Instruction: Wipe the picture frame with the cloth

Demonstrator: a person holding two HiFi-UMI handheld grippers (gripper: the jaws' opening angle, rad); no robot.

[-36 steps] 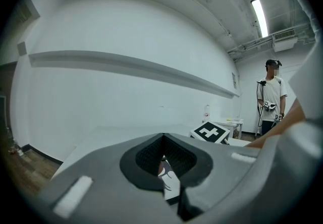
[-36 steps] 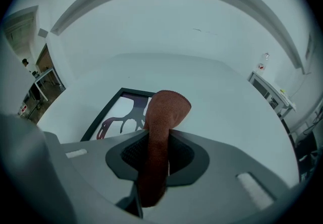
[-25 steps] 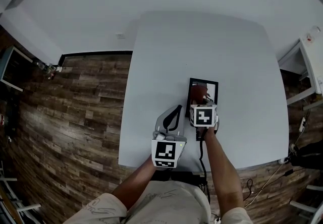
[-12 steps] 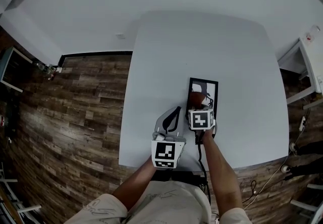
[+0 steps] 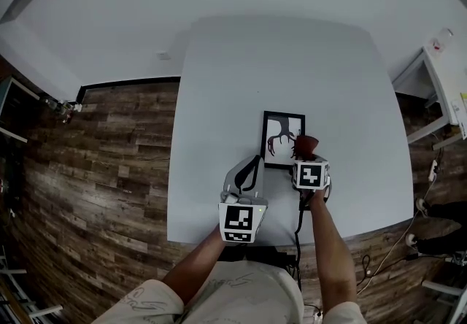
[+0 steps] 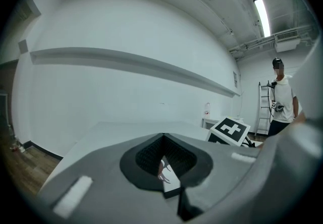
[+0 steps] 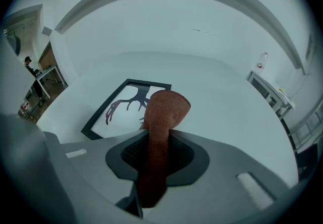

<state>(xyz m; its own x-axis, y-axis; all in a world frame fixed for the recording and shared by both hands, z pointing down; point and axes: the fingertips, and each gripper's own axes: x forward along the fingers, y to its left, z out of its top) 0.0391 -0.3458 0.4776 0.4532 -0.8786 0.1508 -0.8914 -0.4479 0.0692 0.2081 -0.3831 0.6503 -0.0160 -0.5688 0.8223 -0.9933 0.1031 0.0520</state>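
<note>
The right gripper [image 5: 306, 157] is closed tight on the one rust-red cloth [image 5: 304, 144]. The one picture frame [image 5: 281, 139] lies flat on the table [image 5: 292, 60] just beside this gripper at about 10 o'clock, with the cloth end at its right edge. The left gripper [image 5: 248, 168], jaws together on nothing, has the frame near at 1 o'clock.

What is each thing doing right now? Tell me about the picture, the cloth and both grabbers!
Black-framed picture with an antler print: lying flat on the white table.
Reddish-brown cloth: bunched up, pinched in the right gripper, its end by the picture's right edge.
Right gripper: shut on the cloth.
Left gripper: shut, holding nothing, pointing toward the picture's near corner.
</note>
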